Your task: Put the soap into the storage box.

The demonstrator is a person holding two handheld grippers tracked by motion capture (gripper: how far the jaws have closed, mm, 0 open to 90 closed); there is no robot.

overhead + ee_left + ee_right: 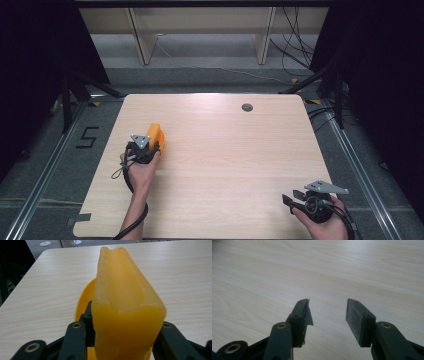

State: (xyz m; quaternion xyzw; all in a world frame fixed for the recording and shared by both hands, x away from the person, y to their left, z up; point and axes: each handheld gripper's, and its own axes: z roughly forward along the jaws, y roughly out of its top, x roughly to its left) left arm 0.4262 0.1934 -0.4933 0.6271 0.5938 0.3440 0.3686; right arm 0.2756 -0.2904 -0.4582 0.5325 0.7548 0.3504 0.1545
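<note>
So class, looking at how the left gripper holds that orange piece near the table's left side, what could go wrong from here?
1. The left gripper clamps the orange piece only at its lower end, so it may tip or slip out.
2. The piece stands near the table's left edge, so a drop could roll it off.
3. The right gripper sits open and far away, unable to help.

Even overhead light brightens the pale tabletop (225, 150), with a mild sheen near its middle; surroundings fall dark. Close up, the orange block (125, 307) looks soft, shadows faint.

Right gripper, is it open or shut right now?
Open. The right gripper has its jaws spread apart with bare table showing between them, nothing held.
</note>
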